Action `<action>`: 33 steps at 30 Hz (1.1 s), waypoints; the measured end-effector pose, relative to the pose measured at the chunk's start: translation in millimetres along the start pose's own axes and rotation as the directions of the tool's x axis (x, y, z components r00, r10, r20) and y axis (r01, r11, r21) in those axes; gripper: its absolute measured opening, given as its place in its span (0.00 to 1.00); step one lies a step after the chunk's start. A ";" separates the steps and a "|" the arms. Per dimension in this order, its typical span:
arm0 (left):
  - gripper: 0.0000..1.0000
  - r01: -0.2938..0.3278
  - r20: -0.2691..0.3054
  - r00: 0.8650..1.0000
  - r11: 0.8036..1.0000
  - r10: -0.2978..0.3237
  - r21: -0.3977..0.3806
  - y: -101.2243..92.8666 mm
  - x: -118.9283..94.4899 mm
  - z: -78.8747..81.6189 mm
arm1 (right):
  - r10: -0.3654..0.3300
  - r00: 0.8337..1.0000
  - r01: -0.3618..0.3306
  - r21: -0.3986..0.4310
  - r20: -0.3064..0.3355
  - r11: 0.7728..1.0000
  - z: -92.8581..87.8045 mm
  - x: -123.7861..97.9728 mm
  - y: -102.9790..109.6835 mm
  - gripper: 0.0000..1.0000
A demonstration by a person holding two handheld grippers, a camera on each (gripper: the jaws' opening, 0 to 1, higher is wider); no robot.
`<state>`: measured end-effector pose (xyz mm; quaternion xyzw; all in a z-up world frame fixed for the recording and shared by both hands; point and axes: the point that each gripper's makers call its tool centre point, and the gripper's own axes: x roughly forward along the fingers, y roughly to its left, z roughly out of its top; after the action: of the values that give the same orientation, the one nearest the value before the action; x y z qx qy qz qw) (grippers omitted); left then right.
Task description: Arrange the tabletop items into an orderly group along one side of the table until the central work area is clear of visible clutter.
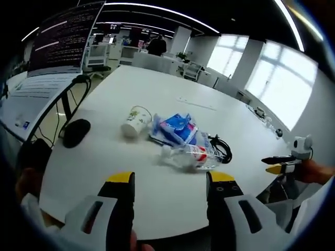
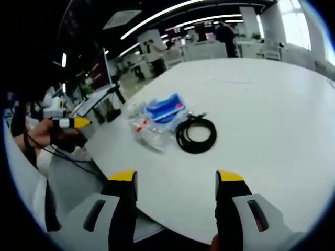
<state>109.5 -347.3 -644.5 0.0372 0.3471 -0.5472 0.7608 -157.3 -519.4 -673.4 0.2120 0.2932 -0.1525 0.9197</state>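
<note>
Well, we hold the left gripper point(image 1: 170, 183) and right gripper point(image 2: 177, 183) with jaws apart and empty over the desk's point(image 2: 272, 104) near edge; mid-desk lie a tipped paper cup point(image 1: 135, 121), light and crushable, a slippery clear bottle point(image 1: 189, 155), a soft blue packet point(image 1: 177, 128), best pinched at an edge, and a floppy cable coil point(image 2: 196, 134)

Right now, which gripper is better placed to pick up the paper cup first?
Left, probably. The paper cup lies on its side on the near-left edge of the pile, ahead of the open left gripper; from the right gripper, the pile hides it.
</note>
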 end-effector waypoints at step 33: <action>0.55 0.035 -0.010 0.999 0.997 -0.036 -0.063 -8.1 13.4 -5.3 | -0.022 1.000 0.022 0.003 -0.004 1.000 -7.0 -6.9 -5.0 0.59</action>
<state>102.1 -359.0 -653.4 0.0099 0.3690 -0.5492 0.7497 -168.0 -519.4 -675.9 0.2104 0.2971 -0.1623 0.9171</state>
